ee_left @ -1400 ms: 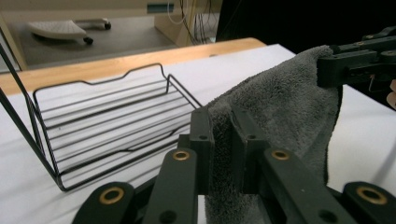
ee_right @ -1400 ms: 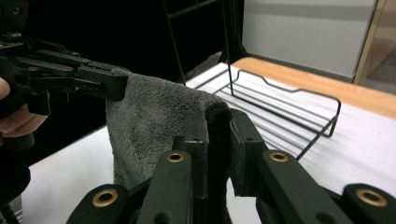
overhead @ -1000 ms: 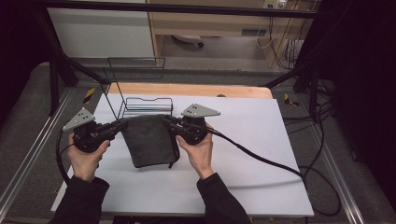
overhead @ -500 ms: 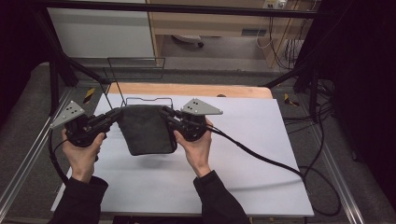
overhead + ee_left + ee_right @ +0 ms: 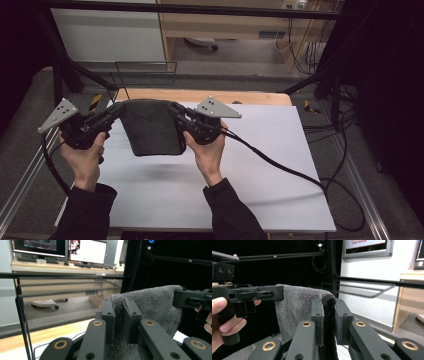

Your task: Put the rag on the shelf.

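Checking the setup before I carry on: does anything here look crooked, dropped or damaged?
Nothing stands out. The dark grey towel hangs flat and level above the white table, with the left tongs and the right tongs each clamped on a top corner. No tear shows.

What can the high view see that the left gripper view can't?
High view: the white table, both of the person's forearms, and the right gripper's cable trailing across it. Left gripper view: monitors and a keyboard on a desk behind. Both: the dark towel stretched in the air between the left gripper and right gripper.
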The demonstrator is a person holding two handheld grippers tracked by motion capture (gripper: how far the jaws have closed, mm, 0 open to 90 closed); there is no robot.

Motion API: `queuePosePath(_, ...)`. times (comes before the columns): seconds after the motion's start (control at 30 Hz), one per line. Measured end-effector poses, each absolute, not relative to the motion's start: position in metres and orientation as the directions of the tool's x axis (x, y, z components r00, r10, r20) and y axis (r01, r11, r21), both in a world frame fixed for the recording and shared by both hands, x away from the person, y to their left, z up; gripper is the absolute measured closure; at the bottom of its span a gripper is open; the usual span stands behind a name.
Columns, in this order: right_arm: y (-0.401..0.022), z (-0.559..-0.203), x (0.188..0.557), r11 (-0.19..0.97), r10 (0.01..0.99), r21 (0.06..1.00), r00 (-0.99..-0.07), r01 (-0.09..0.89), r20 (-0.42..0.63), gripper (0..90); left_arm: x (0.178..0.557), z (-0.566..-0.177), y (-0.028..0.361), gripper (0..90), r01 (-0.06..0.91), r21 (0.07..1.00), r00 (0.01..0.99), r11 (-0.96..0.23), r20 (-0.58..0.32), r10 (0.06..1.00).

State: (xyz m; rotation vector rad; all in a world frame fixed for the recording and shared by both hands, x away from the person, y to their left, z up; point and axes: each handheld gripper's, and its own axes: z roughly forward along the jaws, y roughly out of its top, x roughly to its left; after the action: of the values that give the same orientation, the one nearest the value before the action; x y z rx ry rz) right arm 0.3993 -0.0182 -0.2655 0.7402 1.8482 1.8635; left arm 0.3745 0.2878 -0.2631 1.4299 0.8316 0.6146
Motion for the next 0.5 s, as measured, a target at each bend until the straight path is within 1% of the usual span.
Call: queuePosePath(0.5,-0.013,-0.241,0.402,-0.077,0.649,0.997,-0.758,0.014,0.061,80.6,0.383,-0.239,0.288,80.9,0.064,0.99,0.589,0.128,-0.141,0.796)
